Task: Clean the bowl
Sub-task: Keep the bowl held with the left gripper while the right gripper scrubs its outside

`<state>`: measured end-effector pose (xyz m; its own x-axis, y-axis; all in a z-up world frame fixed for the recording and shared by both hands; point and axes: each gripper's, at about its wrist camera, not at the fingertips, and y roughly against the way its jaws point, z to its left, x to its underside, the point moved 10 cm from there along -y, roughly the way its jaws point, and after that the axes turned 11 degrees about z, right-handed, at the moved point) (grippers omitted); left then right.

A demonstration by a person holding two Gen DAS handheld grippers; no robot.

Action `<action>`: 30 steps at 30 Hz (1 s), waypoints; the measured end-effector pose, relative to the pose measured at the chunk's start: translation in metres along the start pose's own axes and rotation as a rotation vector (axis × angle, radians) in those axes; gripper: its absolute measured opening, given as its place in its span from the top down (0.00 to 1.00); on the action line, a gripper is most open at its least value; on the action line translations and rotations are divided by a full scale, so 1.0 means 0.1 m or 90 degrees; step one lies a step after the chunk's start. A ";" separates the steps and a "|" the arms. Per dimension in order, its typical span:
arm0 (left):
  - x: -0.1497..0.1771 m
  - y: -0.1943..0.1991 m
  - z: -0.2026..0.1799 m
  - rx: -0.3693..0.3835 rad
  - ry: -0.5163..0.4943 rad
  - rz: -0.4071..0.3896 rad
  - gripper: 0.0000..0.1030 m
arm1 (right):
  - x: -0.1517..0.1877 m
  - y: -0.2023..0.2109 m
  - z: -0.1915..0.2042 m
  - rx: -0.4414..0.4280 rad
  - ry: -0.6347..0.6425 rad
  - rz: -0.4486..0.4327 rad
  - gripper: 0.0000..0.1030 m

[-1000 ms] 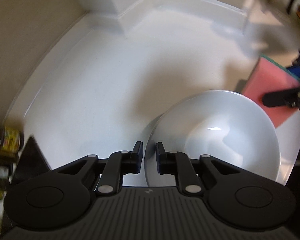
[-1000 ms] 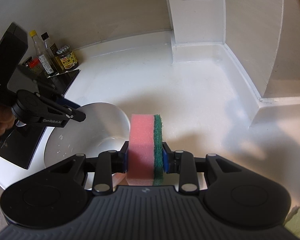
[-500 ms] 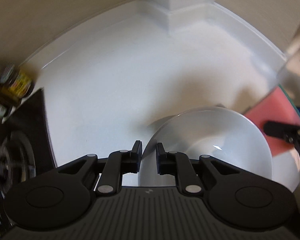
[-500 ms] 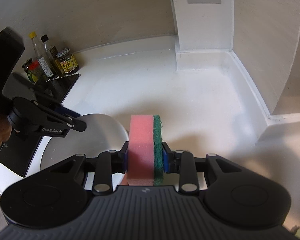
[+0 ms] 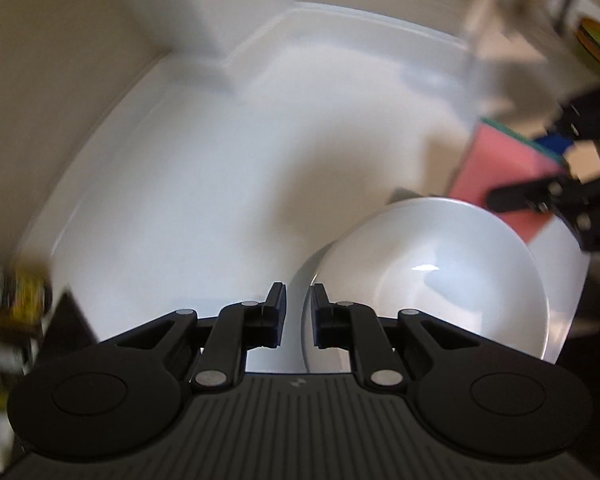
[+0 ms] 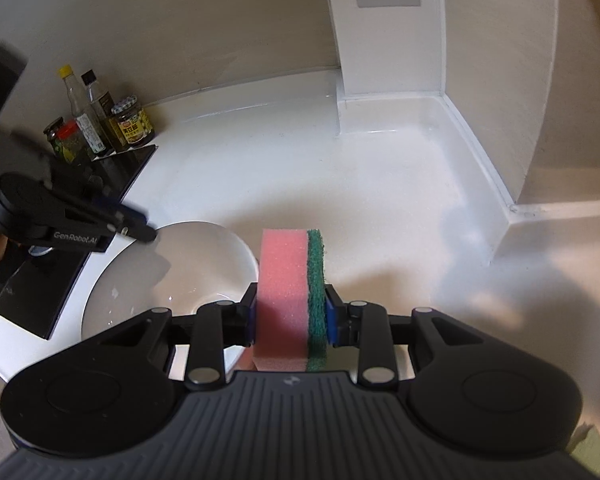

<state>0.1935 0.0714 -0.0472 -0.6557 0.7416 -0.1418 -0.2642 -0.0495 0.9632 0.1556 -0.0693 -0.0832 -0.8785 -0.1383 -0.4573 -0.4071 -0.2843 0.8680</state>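
The white bowl [image 5: 432,276] was seen on the white counter [image 5: 204,184], tilted, with its near rim passing between the fingers of the left gripper [image 5: 299,312]. A narrow gap was left between the jaws, which had just been closing a little; the rim lay in that gap, but whether the pads pressed on it could not be told from the blurred left wrist view. In that view the bowl sat at about four o'clock from the picture's middle, and the sponge [image 5: 500,184] at about three o'clock, just beyond the bowl's far rim.

In the right wrist view the right gripper [image 6: 290,316] was clamped on the sponge [image 6: 288,296], which was held upright, the pink foam at nine o'clock and the green scouring layer at three o'clock. The bowl [image 6: 172,276] lay at about nine o'clock from the sponge, just beside it. The left gripper [image 6: 140,232] was seen over the bowl's far rim, at about ten o'clock. Bottles and jars [image 6: 100,128] stood at the wall, well apart from the bowl, beside a black hob [image 6: 56,280].
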 end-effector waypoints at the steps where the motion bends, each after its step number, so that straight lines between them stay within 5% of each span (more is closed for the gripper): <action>1: -0.03 -0.04 -0.03 0.006 -0.034 0.010 0.86 | 0.00 0.00 0.00 0.001 0.006 0.000 0.74; 6: -0.05 -0.20 -0.15 0.013 -0.123 0.045 0.86 | -0.02 -0.01 0.01 -0.004 0.028 0.006 0.74; 10: -0.05 -0.24 -0.15 0.023 -0.098 0.047 0.85 | -0.04 -0.02 0.02 -0.010 0.040 0.012 0.74; 14: 0.00 -0.25 0.03 0.057 0.059 0.058 0.83 | -0.09 -0.06 0.03 -0.012 0.052 0.014 0.74; 20: 0.34 -0.23 0.31 0.014 0.335 0.048 0.86 | -0.15 -0.09 0.06 -0.001 0.044 0.007 0.74; 23: 0.47 -0.21 0.29 0.049 0.401 0.050 0.87 | -0.10 -0.06 0.08 0.011 0.038 0.006 0.74; 30: 0.50 -0.09 0.22 0.064 0.302 0.050 0.87 | -0.10 -0.05 0.05 0.014 0.025 0.010 0.74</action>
<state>0.1790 0.1235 -0.0576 -0.9272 0.3499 -0.1340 -0.1471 -0.0109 0.9891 0.1649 -0.0617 -0.0824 -0.8748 -0.1798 -0.4500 -0.3985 -0.2615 0.8791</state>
